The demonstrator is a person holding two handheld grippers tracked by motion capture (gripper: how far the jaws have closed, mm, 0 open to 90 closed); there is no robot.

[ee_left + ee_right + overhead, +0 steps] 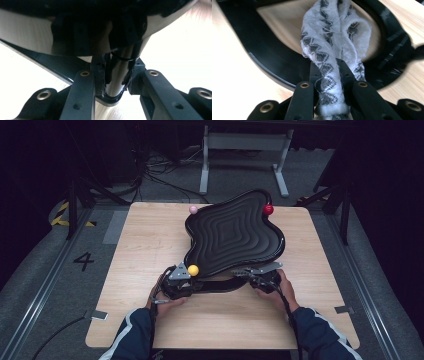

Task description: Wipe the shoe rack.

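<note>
A black glossy tray (235,232) with wavy ridges stands tilted on the wooden table, on a curved black base (220,285). A yellow ball (193,270), a pink ball (193,209) and a red ball (268,209) sit at its corners. At the tray's near left corner my left gripper (182,281) is shut on a glossy black post (117,85) under the tray (75,25). My right gripper (260,276) holds a white cloth (332,32) with black triangles against the black base ring (269,60). Both sets of jaws (116,72) (329,67) stand nearly together.
The wooden table (150,250) has bare room left, right and in front of the tray. Behind it a white metal frame (245,150) stands on the grey floor, with cables (150,170) to its left. A painted 4 (83,261) marks the floor at left.
</note>
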